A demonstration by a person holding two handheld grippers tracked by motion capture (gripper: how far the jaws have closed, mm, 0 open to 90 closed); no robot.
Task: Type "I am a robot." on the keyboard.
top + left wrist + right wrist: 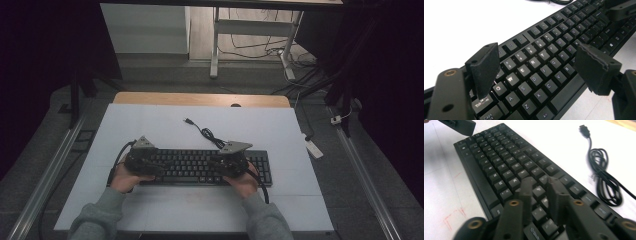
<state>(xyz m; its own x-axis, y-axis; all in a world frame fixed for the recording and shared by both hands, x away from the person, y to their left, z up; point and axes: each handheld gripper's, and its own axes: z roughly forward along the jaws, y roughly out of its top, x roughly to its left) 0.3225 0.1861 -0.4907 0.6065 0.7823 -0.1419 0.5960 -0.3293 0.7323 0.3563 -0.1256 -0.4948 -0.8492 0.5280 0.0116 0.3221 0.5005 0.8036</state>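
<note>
Counter (150,210), white-topped: a black keyboard (200,167) lies flat across its near middle, long side toward the person, both hands over it. The keyboard's cable (602,173) is coiled loose on the counter behind it, plug end free, well apart from the jaws.

Left gripper (536,67): held over the letter block at the keyboard's left end, jaws spread wide, nothing between them, W-E-R-T keys seen below the gap.

Right gripper (540,192): held low over the right half of the keys, jaws drawn near together with a narrow gap, pinching nothing; contact with a keycap cannot be told.

Judgement: key pressing appears to be the step in hand. One keycap is best met squarely from above with a single narrowed tip; neighbouring keys should be cleared. The spread left jaws would be better narrowed first.
</note>
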